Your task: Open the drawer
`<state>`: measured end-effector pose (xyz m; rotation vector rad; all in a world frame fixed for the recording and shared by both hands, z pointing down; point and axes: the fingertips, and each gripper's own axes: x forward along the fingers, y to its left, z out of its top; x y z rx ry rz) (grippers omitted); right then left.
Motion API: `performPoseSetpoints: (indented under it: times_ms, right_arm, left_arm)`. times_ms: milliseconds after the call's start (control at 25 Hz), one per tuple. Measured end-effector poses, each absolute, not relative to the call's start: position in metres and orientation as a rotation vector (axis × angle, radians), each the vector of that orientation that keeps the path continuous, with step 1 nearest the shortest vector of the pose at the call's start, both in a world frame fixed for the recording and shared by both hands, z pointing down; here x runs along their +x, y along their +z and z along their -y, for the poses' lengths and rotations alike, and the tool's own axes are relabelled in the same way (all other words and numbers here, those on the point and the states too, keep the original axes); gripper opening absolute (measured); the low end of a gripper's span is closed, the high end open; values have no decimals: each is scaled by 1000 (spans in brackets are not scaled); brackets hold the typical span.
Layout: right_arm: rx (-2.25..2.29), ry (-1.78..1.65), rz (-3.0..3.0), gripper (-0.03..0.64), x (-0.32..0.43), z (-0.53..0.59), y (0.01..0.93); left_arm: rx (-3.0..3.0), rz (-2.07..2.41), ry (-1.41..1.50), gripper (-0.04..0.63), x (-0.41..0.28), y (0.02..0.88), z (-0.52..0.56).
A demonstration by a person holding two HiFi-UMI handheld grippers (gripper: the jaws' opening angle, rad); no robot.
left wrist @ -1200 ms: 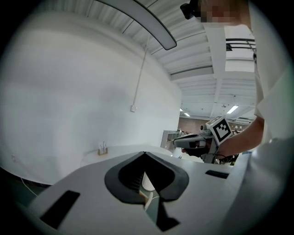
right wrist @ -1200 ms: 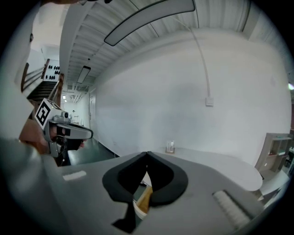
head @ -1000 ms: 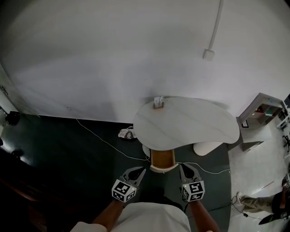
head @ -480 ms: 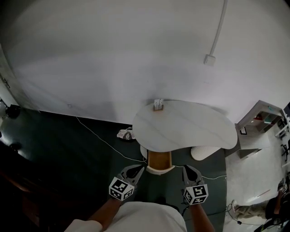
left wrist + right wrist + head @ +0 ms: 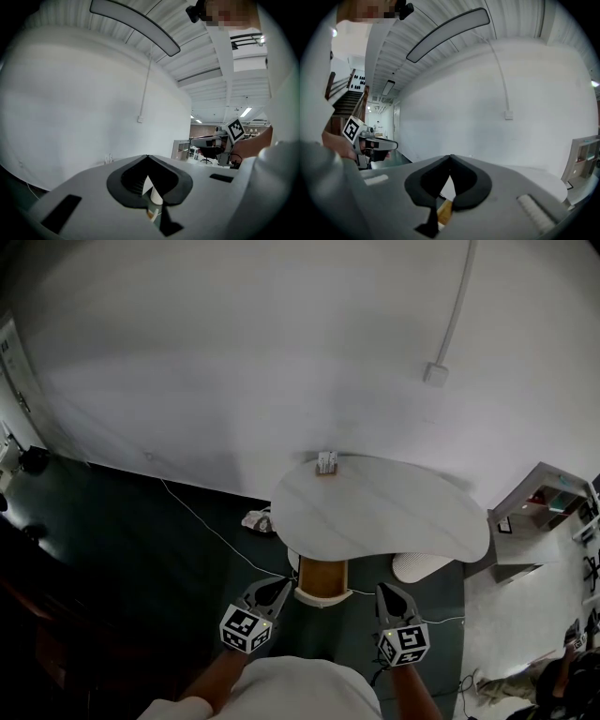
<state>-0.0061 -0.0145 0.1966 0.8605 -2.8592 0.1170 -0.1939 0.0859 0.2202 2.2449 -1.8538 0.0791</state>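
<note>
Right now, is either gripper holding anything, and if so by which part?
Nothing is held. The left gripper and right gripper both have jaws together and empty, neither gripping the light wooden drawer under the white rounded table.

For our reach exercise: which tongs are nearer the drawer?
Left. The left tongs are close beside the drawer, at its left; the right tongs are farther off, at its right.

Of the drawer [image 5: 322,579] we see only the wooden front; the tabletop [image 5: 375,512] hides the rest. The small object [image 5: 326,462] at its far edge is too small for us to identify.
</note>
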Motion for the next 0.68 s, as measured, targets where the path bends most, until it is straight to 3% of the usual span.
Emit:
performPoseSetpoints:
  times_ms: [680]
  right_arm:
    - [805, 125, 2874, 11, 6, 18, 197]
  left_arm:
    - [2227, 1898, 50, 6, -177, 211, -79]
